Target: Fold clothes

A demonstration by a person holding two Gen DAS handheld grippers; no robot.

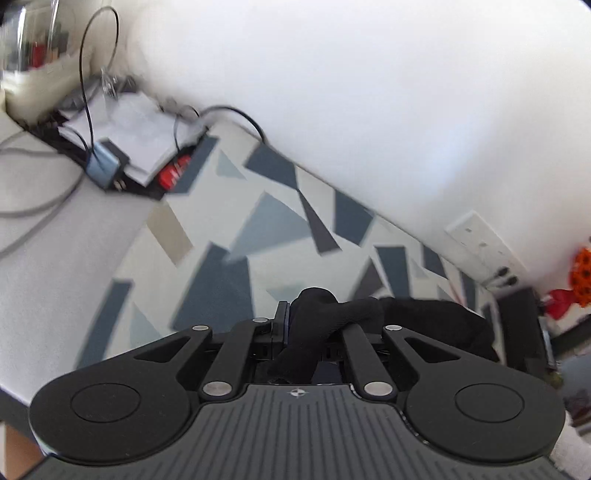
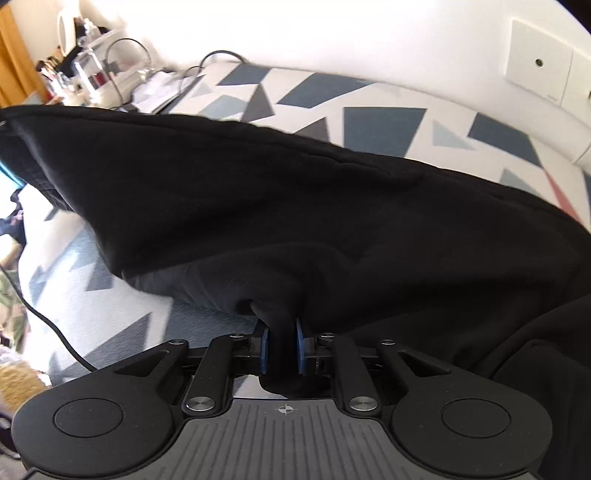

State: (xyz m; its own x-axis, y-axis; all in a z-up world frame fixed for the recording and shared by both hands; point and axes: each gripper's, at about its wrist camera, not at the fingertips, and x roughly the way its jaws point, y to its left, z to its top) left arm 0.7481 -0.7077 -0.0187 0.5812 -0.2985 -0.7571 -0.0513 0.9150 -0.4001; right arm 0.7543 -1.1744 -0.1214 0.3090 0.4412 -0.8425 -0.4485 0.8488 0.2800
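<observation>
Both views are bright with daylight; the white wall [image 1: 369,92] is overexposed and shows almost no texture, with a faint bluish glare patch at the right; in the right wrist view the far wall [image 2: 332,33] is also blown out. The black garment [image 2: 295,206] is so dark that its folds are hard to see. Motion blur smears the patterned cover [image 1: 236,229] and the far left clutter [image 1: 122,140]; the gripper bodies near the camera stay sharp. Fisheye distortion curves straight edges, strongest at the corners.
</observation>
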